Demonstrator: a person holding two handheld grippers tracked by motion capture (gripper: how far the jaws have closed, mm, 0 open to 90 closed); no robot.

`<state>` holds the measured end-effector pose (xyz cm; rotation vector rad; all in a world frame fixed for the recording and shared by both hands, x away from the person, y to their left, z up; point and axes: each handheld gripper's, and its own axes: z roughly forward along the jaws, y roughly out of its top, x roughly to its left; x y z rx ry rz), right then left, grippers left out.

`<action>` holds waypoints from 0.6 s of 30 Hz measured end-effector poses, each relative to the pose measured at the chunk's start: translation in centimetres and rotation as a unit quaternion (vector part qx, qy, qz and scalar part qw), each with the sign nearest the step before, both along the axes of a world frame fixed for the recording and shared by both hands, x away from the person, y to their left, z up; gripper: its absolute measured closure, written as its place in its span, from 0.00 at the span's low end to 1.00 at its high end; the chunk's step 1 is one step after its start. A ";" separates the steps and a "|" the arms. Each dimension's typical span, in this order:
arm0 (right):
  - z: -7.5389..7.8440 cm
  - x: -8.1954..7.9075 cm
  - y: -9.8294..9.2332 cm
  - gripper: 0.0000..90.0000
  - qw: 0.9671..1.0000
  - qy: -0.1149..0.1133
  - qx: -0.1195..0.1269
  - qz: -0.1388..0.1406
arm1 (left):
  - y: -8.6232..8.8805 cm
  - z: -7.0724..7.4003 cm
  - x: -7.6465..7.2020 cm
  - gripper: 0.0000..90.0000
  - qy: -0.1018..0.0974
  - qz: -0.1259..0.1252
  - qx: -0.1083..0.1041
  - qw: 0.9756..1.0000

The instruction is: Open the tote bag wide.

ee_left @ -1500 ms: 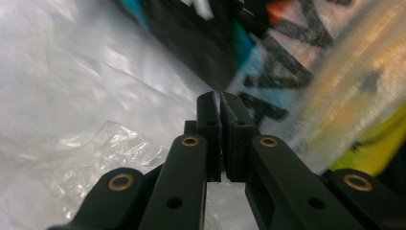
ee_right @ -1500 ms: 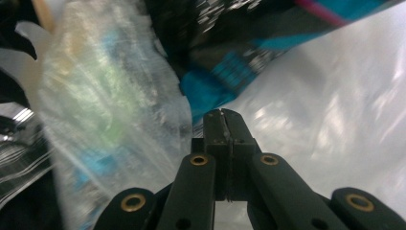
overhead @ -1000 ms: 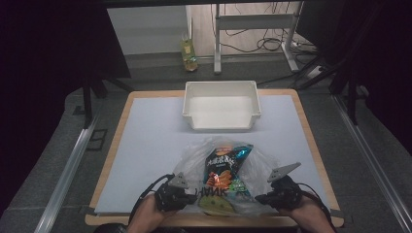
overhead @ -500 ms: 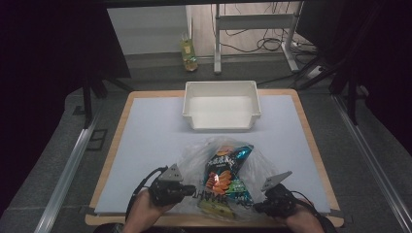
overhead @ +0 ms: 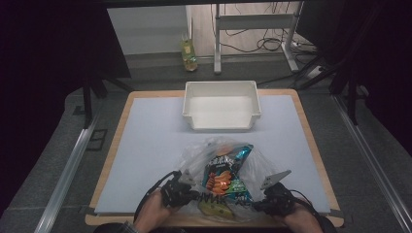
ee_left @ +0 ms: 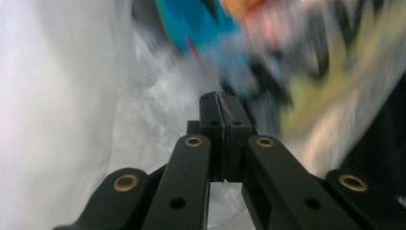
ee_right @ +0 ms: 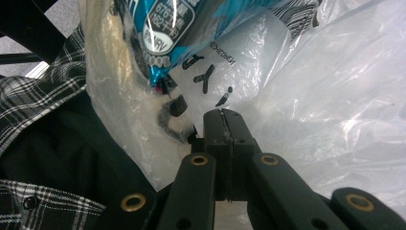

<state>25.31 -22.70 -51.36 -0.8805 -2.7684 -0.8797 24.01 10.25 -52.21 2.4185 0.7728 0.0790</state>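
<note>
A clear plastic bag (overhead: 265,162) lies at the table's near edge with a blue and orange snack packet (overhead: 224,167) and a yellow-green packet (overhead: 216,209) inside. My left gripper (overhead: 197,196) is at the bag's near left rim. In the left gripper view its jaws (ee_left: 220,96) have just closed tight, with thin film (ee_left: 158,86) pinched between them. My right gripper (overhead: 255,206) is at the near right rim. Its jaws (ee_right: 221,112) are shut on the printed film (ee_right: 335,96), just below the blue packet (ee_right: 167,24).
An empty white bin (overhead: 221,84) stands at the table's far middle, on the pale mat (overhead: 150,145). A yellow bottle (overhead: 188,51) sits on the floor beyond. The person's plaid sleeve (ee_right: 48,110) is close by the right gripper.
The left hand shifted slightly left, then back in toward the bag. The right gripper sank a little toward the front edge. The bag's near rim moved with them.
</note>
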 end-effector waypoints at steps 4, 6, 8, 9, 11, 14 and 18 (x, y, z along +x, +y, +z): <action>0.0 0.0 0.1 0.99 1.000 0.000 -0.002 -0.004 | 0.9 -0.3 -1.5 0.99 -0.011 0.008 -0.002 1.000; 0.0 0.0 0.1 0.99 1.000 0.000 -0.003 -0.004 | 1.1 -0.2 -1.6 0.99 -0.004 0.009 -0.005 1.000; 0.1 0.0 0.0 0.99 1.000 -0.002 -0.005 -0.007 | 1.7 0.6 -1.3 0.99 0.001 0.019 -0.039 0.999; 0.1 0.0 0.0 0.99 1.000 -0.003 -0.007 -0.007 | 2.0 1.3 -1.0 0.99 -0.001 0.027 -0.058 0.998; 0.2 0.1 0.1 0.99 1.000 -0.006 -0.008 -0.007 | 2.0 2.7 -0.3 0.99 -0.021 0.043 -0.079 0.996; 0.3 0.2 0.3 0.99 1.000 -0.010 -0.007 -0.005 | 1.2 4.0 1.6 0.99 -0.033 0.057 -0.096 0.993; 0.4 0.3 0.3 0.99 1.000 -0.012 -0.008 -0.006 | -1.6 2.5 4.1 0.99 -0.022 0.064 -0.057 0.996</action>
